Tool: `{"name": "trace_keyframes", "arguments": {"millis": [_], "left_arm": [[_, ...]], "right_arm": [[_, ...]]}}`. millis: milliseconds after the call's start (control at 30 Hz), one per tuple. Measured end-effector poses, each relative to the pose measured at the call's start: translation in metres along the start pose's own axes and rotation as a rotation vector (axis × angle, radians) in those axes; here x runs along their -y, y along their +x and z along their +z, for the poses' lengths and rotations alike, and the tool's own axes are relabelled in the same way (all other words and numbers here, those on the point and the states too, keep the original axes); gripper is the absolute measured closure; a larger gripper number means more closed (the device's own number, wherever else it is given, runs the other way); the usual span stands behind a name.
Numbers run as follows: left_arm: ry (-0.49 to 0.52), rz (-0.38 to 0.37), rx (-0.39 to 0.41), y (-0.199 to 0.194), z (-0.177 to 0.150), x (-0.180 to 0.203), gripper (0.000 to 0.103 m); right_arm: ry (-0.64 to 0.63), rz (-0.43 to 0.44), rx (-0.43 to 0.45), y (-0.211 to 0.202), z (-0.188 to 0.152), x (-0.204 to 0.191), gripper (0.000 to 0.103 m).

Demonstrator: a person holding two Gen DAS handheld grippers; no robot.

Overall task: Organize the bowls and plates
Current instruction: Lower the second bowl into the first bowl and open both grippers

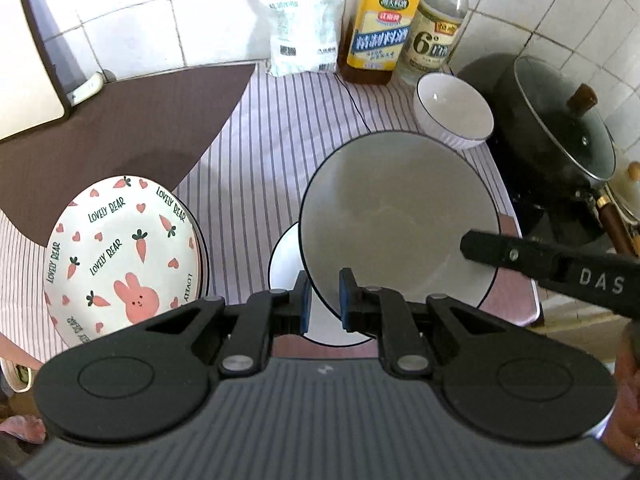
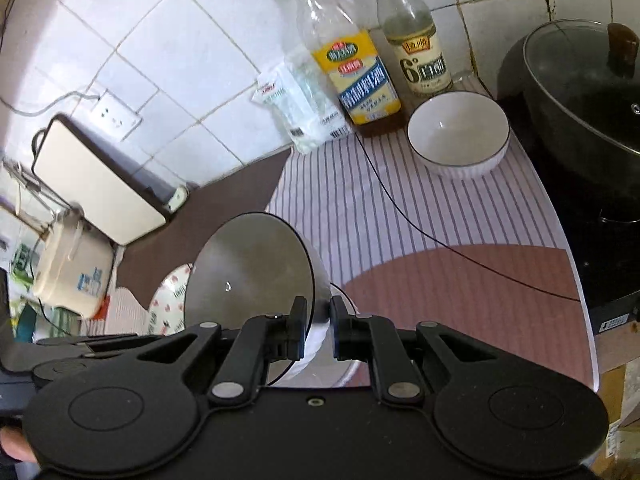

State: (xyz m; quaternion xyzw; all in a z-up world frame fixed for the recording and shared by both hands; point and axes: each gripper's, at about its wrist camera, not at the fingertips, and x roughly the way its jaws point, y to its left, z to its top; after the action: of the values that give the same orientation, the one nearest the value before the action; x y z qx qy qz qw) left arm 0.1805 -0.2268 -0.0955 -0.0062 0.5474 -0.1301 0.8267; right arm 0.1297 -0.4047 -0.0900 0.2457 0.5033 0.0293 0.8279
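A large white plate with a dark rim point(image 1: 400, 216) is lifted and tilted above another white plate point(image 1: 286, 268) lying on the striped cloth. My left gripper point(image 1: 323, 300) is shut on its near rim. My right gripper point(image 2: 319, 330) is shut on the same plate point(image 2: 252, 276) at its right edge; one of its fingers point(image 1: 520, 258) shows in the left wrist view. A rabbit-and-carrot "Lovely Bear" plate point(image 1: 120, 256) sits to the left, stacked on another plate. A white ribbed bowl point(image 1: 454, 114) stands behind, also in the right wrist view point(image 2: 458, 132).
Two bottles point(image 1: 378, 24) and a white bag point(image 1: 300, 24) stand against the tiled wall. A black lidded pot point(image 1: 560, 124) sits on the stove at right. A brown mat point(image 1: 120, 120) and cutting board point(image 1: 28, 60) lie at left. A thin black cable point(image 2: 420, 228) crosses the cloth.
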Motion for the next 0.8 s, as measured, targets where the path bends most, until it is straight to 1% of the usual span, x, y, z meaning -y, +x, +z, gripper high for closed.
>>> {"name": "trace_keyframes", "arguments": {"millis": [67,133,367,433,567,800], "left_arm": [[0.013,0.026,0.015,0.003,-0.005,0.002,0.091],[-0.002,0.025,0.002,0.009,-0.008,0.0,0.091],[-0.042,0.044,-0.07,0.039,-0.014,-0.011,0.09],[-0.048,0.054,-0.092,0.047,-0.014,-0.014,0.09],[-0.069,0.044,-0.123,0.058,-0.017,-0.021,0.09],[-0.031,0.088,-0.136,0.062,-0.017,-0.016,0.089]], "right_arm": [[0.012,0.026,-0.017,0.001,-0.004,0.007,0.087],[0.004,0.04,-0.039,0.006,-0.006,0.01,0.086],[-0.115,-0.01,-0.1,0.035,-0.011,0.001,0.086],[-0.142,-0.018,-0.104,0.042,-0.012,0.0,0.086],[-0.211,-0.049,-0.114,0.054,-0.015,-0.007,0.086],[-0.346,-0.106,-0.089,0.058,-0.03,-0.017,0.087]]}}
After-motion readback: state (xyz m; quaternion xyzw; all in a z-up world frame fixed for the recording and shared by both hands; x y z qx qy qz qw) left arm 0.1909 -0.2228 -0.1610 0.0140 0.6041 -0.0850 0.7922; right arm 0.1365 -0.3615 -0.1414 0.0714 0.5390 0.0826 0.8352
